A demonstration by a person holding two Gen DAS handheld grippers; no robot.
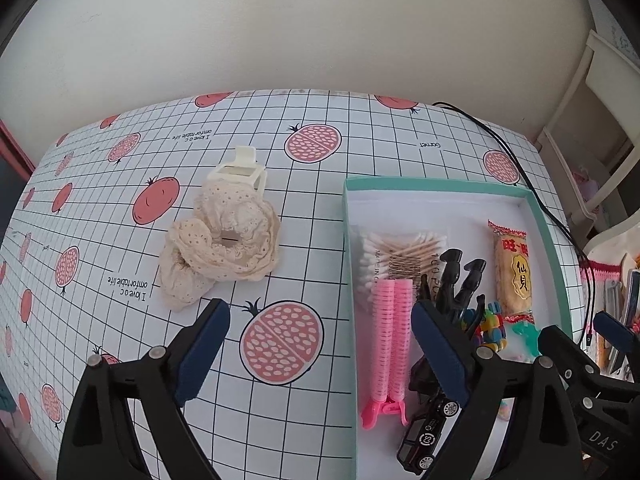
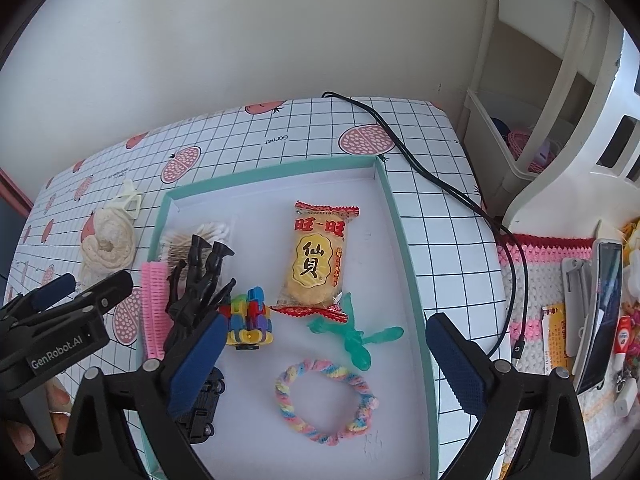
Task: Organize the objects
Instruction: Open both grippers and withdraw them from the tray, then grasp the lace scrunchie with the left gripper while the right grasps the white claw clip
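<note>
A cream lace scrunchie [image 1: 222,250] lies on the tablecloth with a cream claw clip [image 1: 242,170] just behind it, both left of the teal-rimmed tray [image 1: 349,240]. The tray holds cotton swabs [image 1: 394,254], a pink hair roller clip [image 1: 390,344], a black skeleton hand [image 2: 198,288], a black toy car [image 1: 426,434], a colourful block toy [image 2: 248,320], a rice cracker packet [image 2: 316,260], a green toy [image 2: 354,338] and a pastel braided loop [image 2: 326,398]. My left gripper [image 1: 320,344] hangs open over the tablecloth by the tray's left rim. My right gripper [image 2: 326,360] is open above the tray.
A black cable [image 2: 440,176] runs across the table's right part and down its edge. White shelving [image 2: 552,120] stands to the right, with a crocheted mat [image 2: 536,280], a phone [image 2: 604,312] and small items below it. A wall backs the table.
</note>
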